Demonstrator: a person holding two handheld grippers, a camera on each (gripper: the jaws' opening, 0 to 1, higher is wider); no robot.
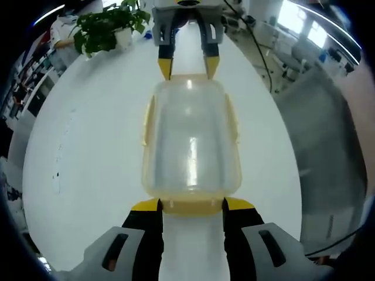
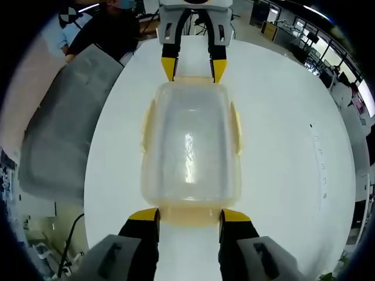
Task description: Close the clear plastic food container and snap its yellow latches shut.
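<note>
- The left claw (image 1: 191,205) stood wide open, its yellow tips bracketing the near end latch (image 1: 191,206) of the clear container (image 1: 190,140), gripping nothing.
- The container sat lid-on near the middle of the white desk (image 1: 88,146), with yellow side latches along both long sides.
- The right claw (image 2: 189,215) faced it from the opposite end, equally spread around that end and holding nothing.
- A potted plant (image 1: 108,26) stood by the desk's far edge.
</note>
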